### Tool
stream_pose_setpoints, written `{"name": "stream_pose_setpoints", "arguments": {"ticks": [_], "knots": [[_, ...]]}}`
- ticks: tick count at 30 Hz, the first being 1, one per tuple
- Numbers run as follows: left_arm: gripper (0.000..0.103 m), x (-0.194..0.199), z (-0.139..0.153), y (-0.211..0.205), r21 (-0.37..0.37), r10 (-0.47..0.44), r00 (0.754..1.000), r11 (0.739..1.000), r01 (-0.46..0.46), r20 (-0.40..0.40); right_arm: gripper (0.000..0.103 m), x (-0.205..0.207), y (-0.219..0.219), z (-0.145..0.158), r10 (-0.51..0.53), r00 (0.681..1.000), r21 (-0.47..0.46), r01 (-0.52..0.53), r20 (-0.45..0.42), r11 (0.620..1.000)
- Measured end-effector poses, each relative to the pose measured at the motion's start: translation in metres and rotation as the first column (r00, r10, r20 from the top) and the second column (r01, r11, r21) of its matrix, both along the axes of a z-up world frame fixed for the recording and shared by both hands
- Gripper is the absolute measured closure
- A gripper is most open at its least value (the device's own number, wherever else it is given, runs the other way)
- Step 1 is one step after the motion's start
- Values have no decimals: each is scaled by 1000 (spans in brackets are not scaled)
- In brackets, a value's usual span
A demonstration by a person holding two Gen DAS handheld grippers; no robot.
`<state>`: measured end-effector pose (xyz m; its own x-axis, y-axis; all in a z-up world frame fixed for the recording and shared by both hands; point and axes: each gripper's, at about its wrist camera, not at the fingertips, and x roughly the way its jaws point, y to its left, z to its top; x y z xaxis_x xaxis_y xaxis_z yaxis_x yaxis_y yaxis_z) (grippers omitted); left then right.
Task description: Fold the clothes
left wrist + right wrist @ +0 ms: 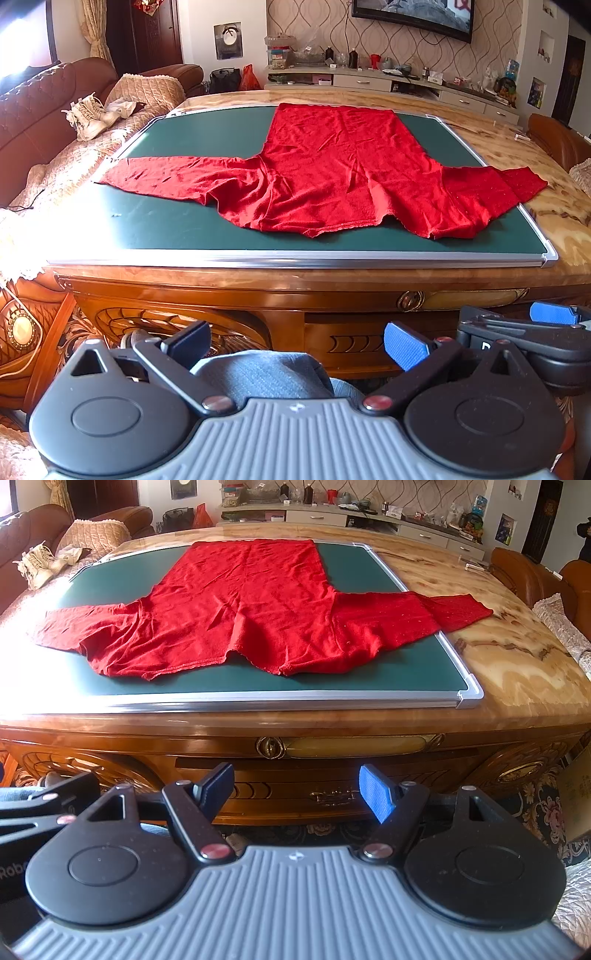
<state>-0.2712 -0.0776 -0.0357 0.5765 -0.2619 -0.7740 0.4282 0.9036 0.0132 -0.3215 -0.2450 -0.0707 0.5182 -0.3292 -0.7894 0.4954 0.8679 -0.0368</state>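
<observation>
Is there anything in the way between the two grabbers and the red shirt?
Nothing visible blocks them. The red shirt lies spread on the green board, uncovered. Both the left gripper and right gripper hang open before the table's edge, with only bare board between.

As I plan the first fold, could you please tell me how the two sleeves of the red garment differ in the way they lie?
The left sleeve lies wholly on the green board, while the right sleeve crosses the board's frame, its end resting on the marbled tabletop. The left sleeve looks creased and bunched near the body; the right sleeve lies smoother. Both are spread outward, flat and unfolded, with neither hand-held gripper touching them.
</observation>
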Motion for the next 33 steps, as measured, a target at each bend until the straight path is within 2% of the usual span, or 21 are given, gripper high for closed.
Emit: {"name": "stream_pose_setpoints", "arguments": {"ticks": [33], "knots": [[1,-4,0,4,-20,-7,1000,1000,7,30,20,-5,2,2,-9,1000,-2,9,10,1000]]}}
